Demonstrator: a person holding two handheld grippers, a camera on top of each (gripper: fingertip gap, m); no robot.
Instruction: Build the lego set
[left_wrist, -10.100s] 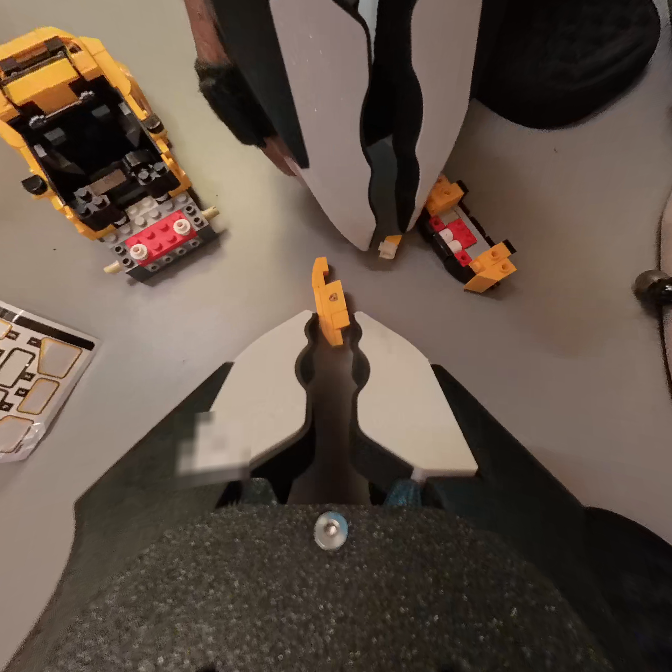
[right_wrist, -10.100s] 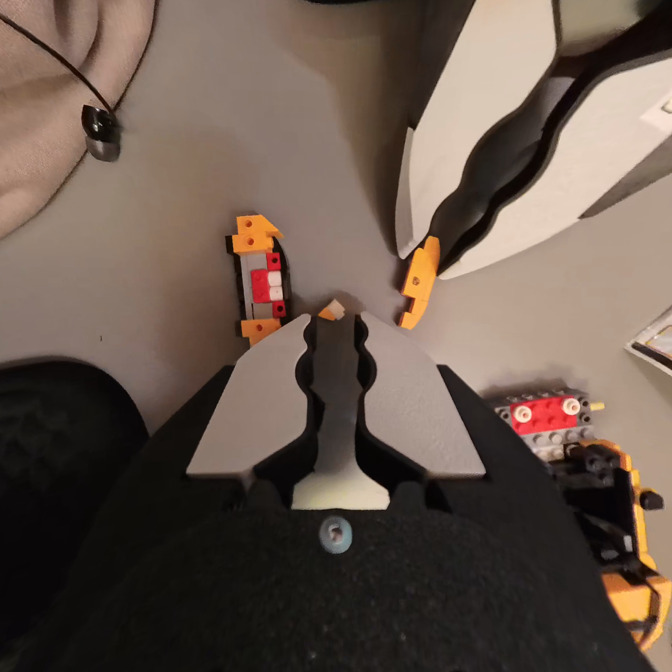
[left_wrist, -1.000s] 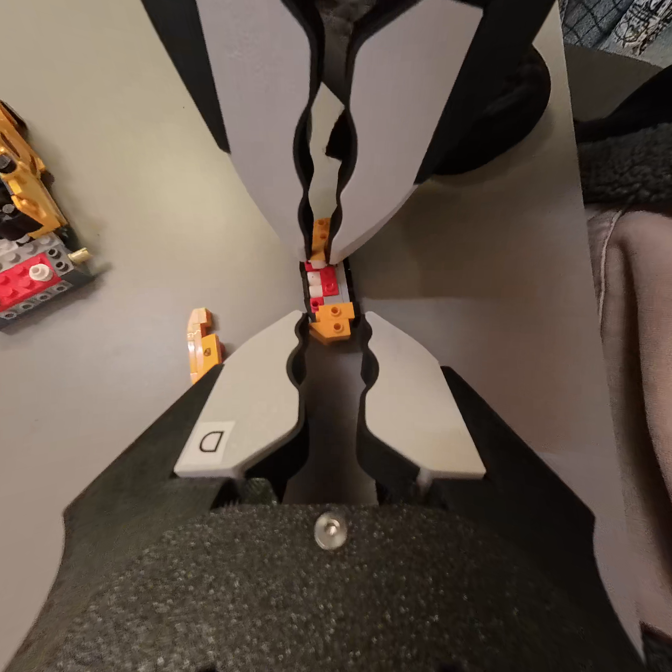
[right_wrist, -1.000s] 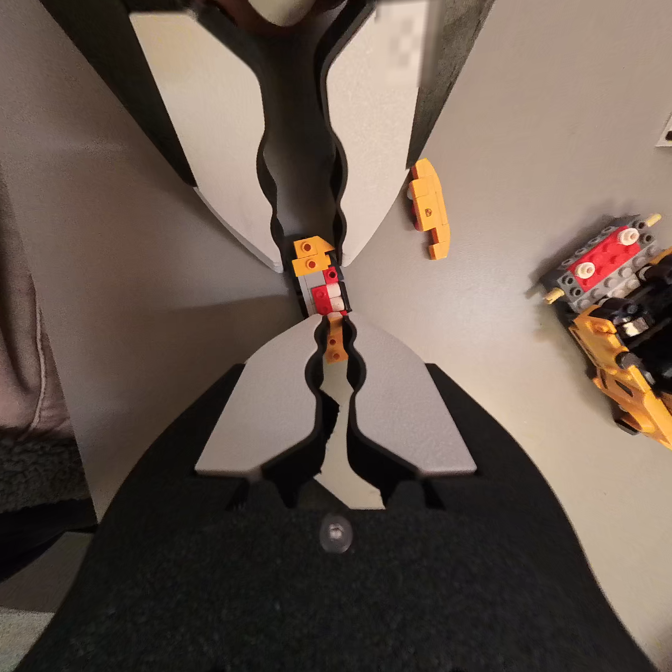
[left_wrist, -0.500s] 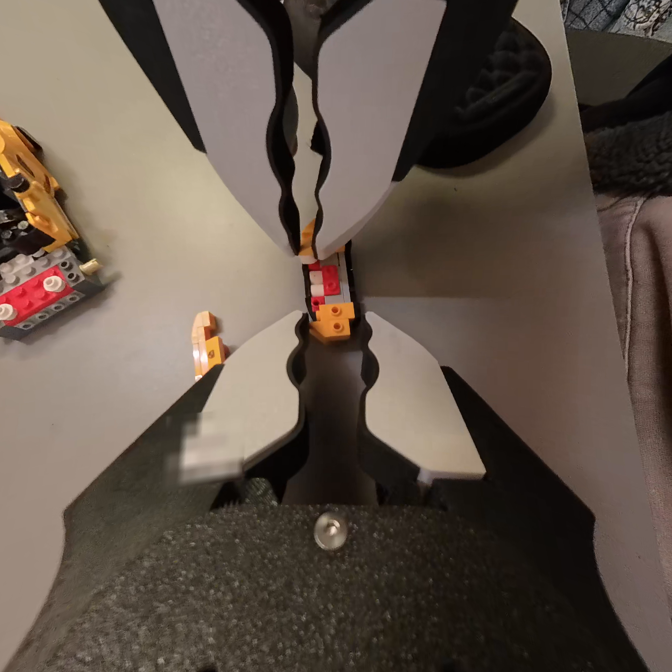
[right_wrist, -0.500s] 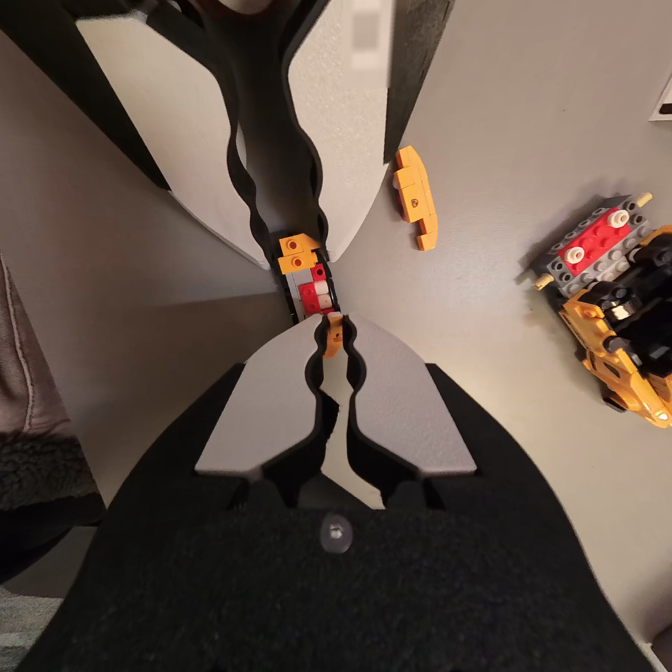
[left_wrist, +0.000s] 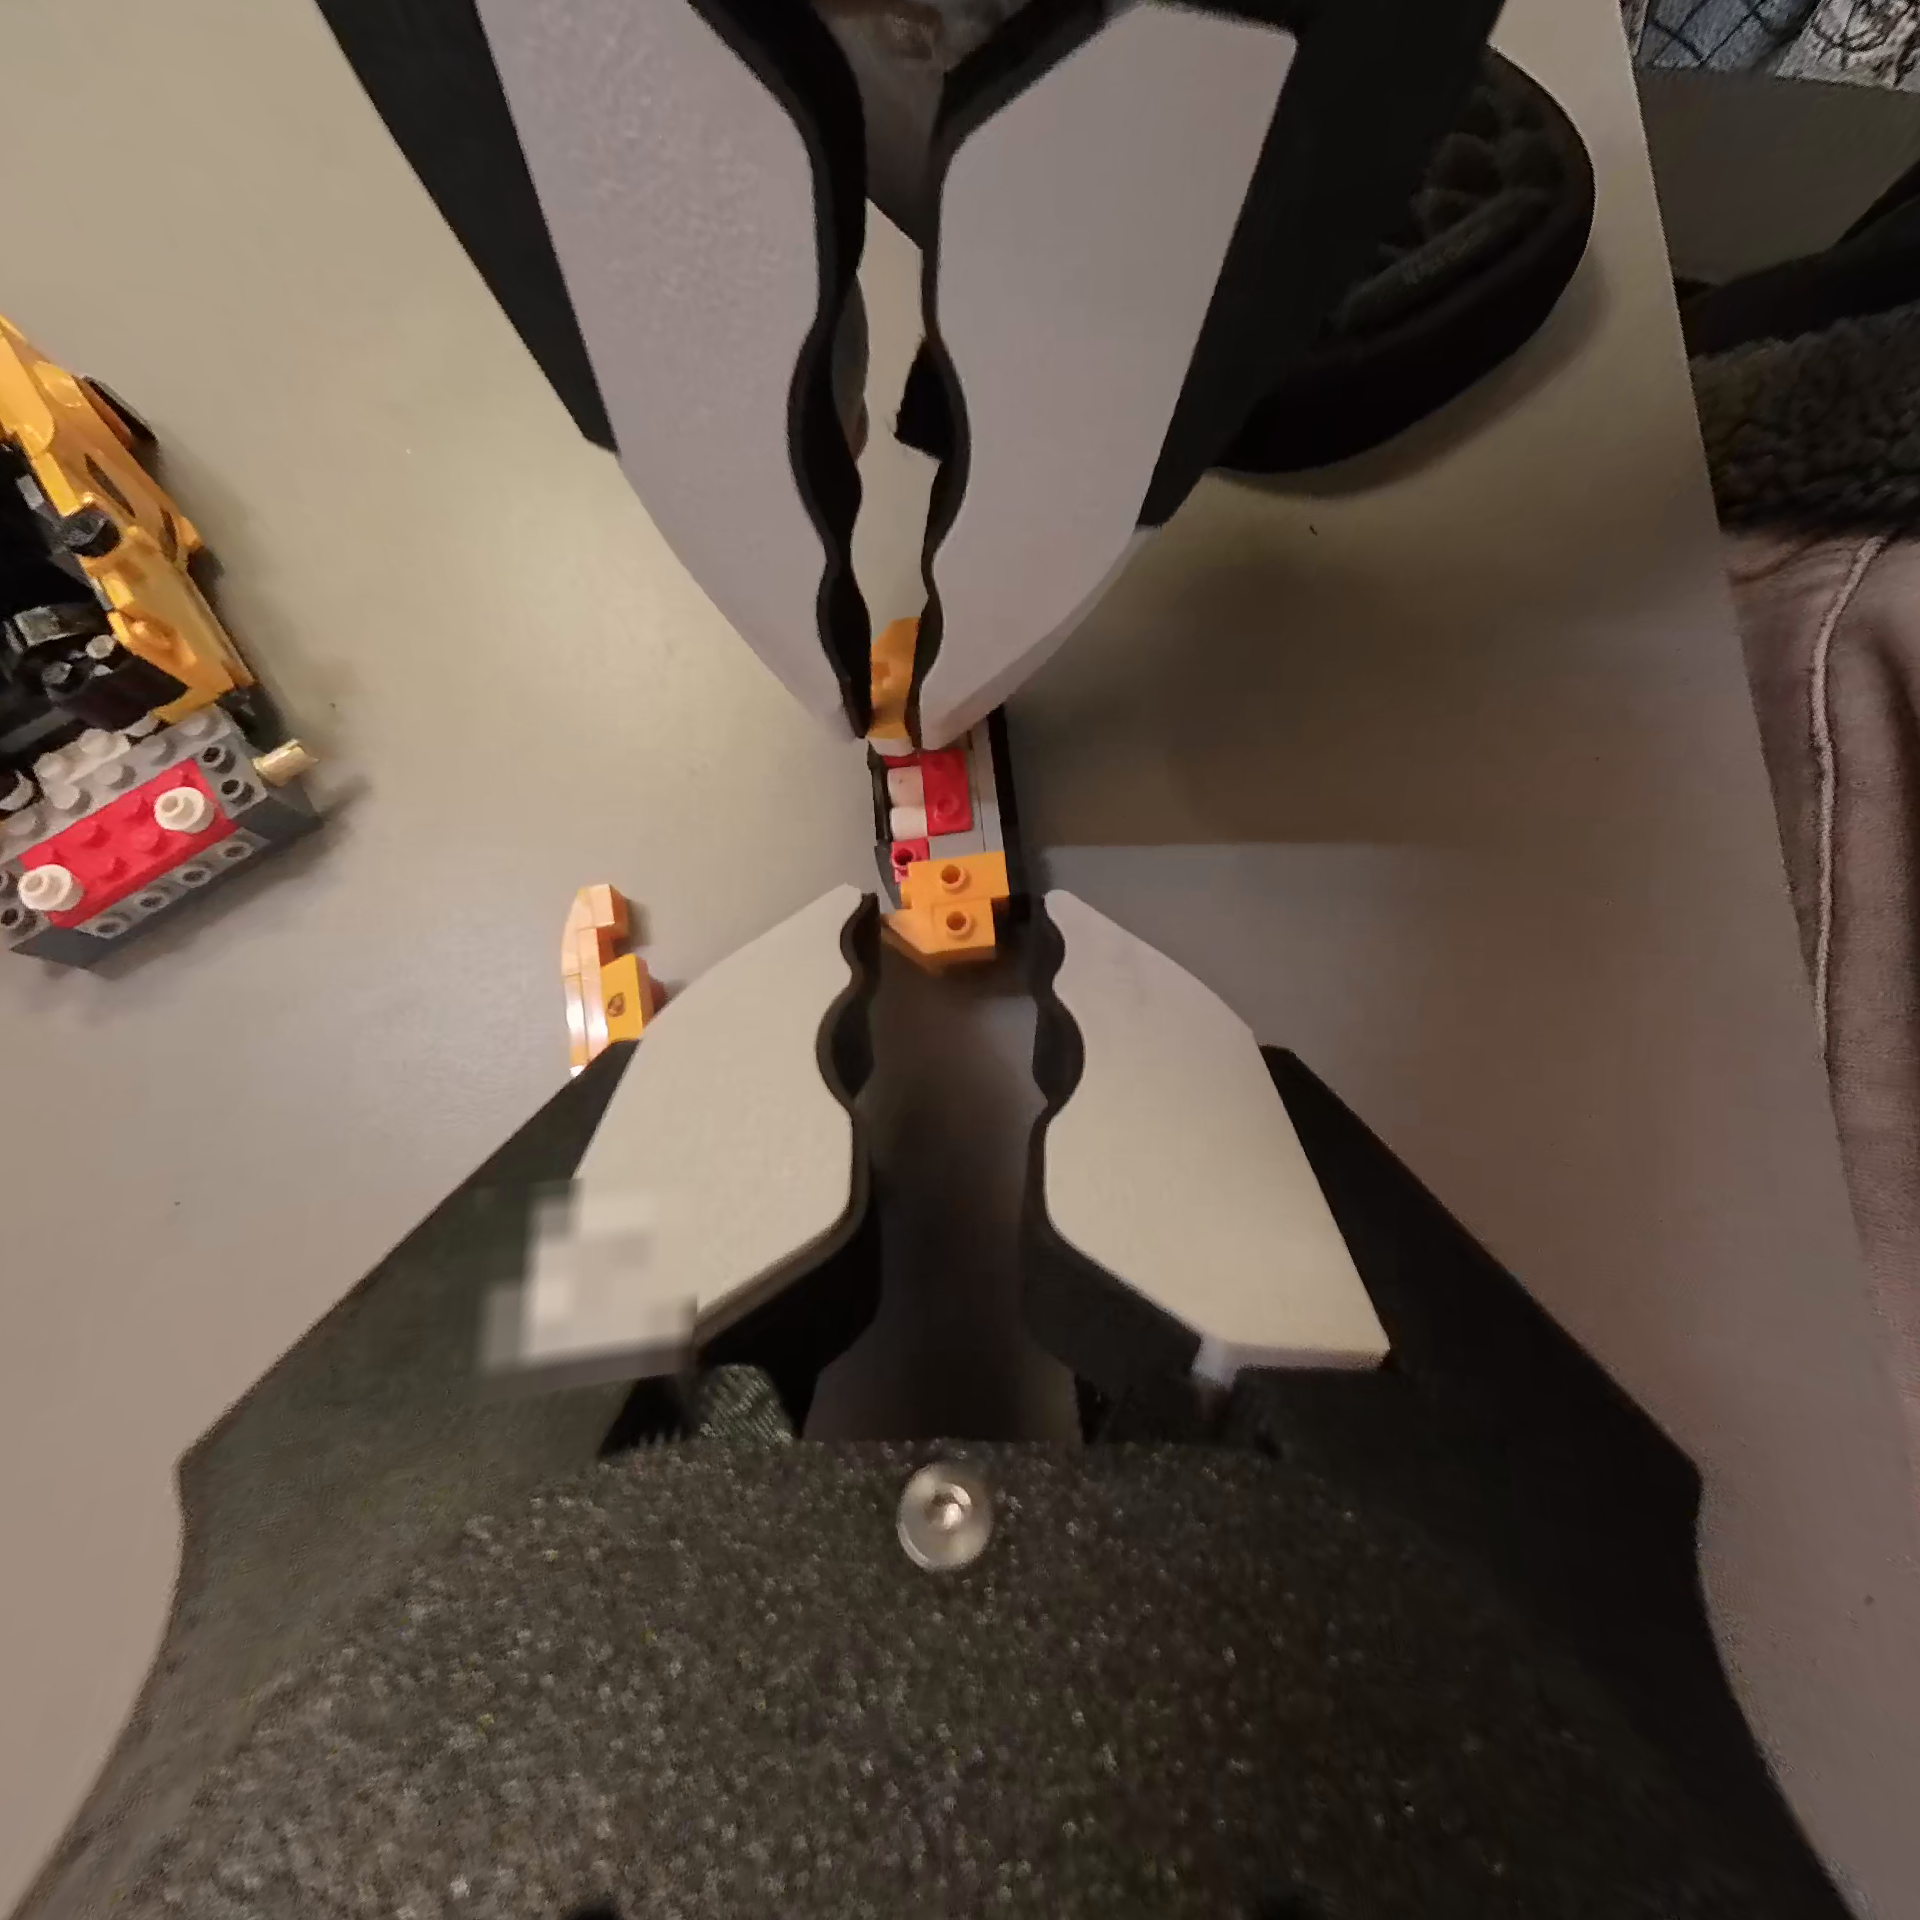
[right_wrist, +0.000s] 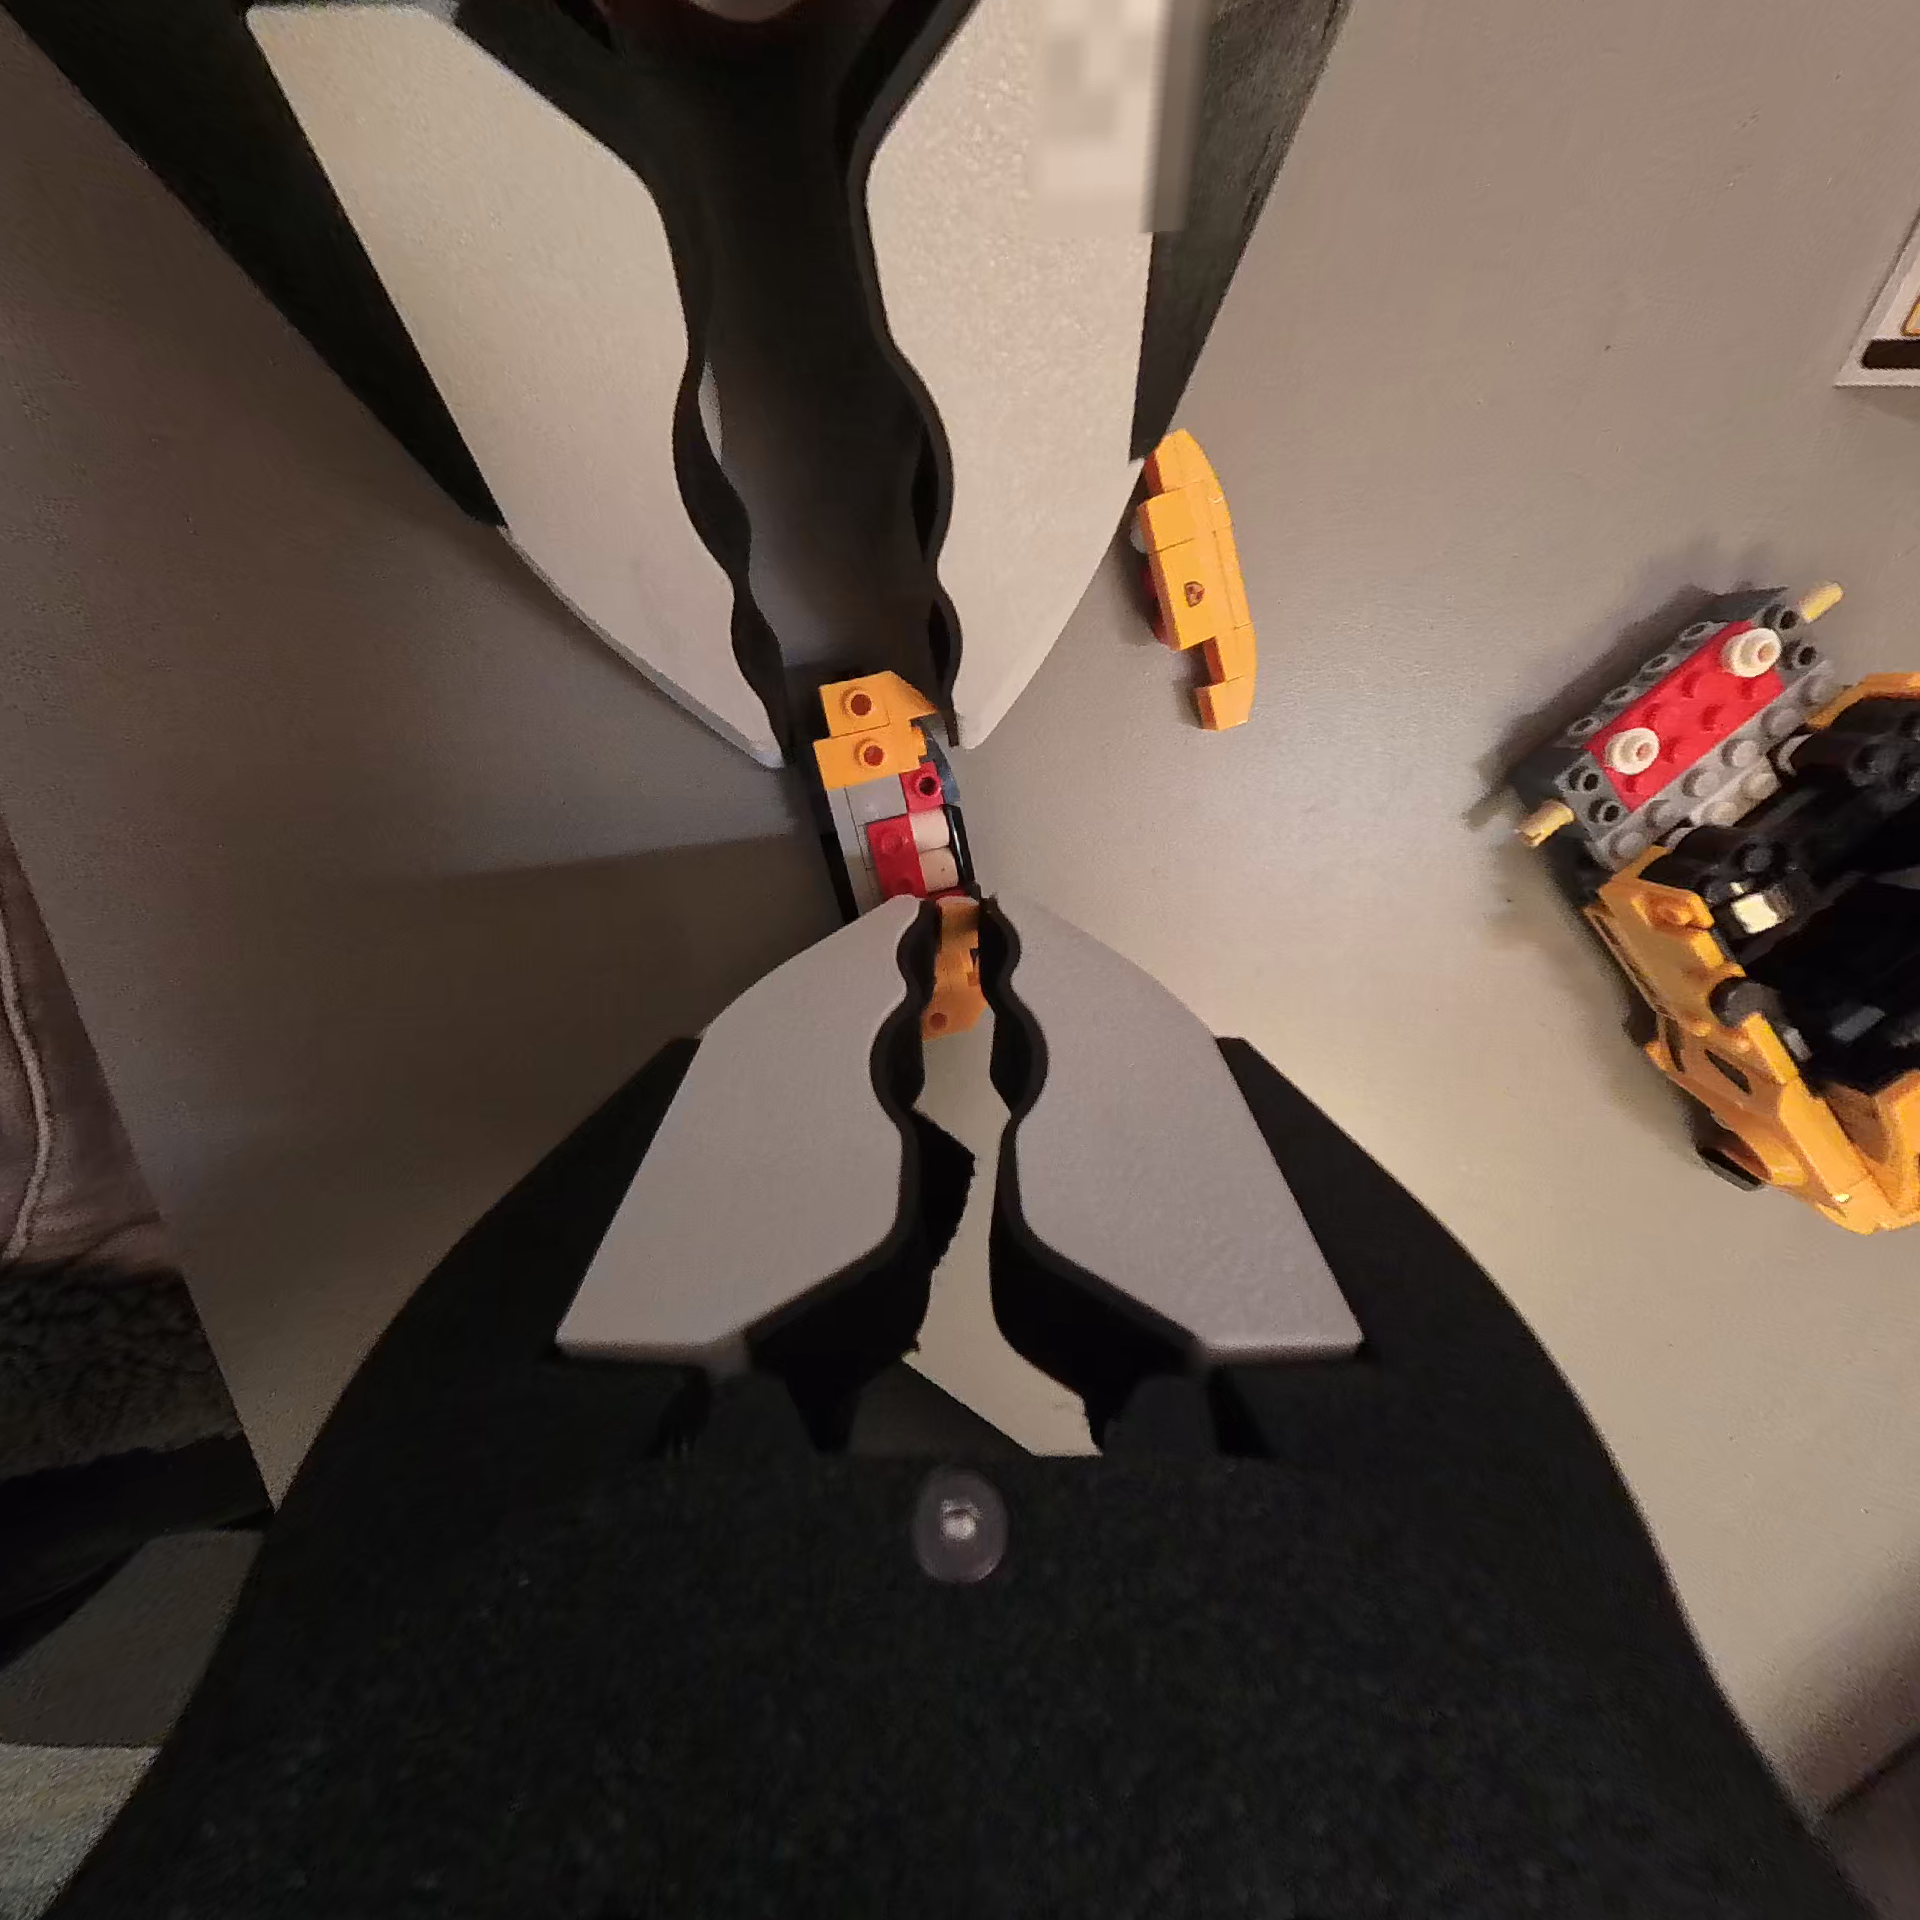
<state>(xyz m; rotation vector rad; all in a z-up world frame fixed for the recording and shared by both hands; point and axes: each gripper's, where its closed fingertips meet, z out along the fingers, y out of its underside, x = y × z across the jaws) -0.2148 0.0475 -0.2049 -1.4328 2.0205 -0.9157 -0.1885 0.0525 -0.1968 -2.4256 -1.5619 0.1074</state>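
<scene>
Our grey table (left_wrist: 1351, 727) holds the yellow car (right_wrist: 1766, 1039). Our right gripper (right_wrist: 951, 914) pinches the small assembly's (left_wrist: 940, 821) orange end; our left gripper (left_wrist: 951, 904) stands wide around the other.

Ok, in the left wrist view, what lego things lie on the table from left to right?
Yellow car body → loose curved orange piece → small red, grey and orange sub-assembly, which sits between the tips of both grippers.

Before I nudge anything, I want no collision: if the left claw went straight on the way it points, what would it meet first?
The left claw, open, would most likely first meet the small lego sub-assembly, whose orange end sits at its tips; beyond it, the right claw.
</scene>
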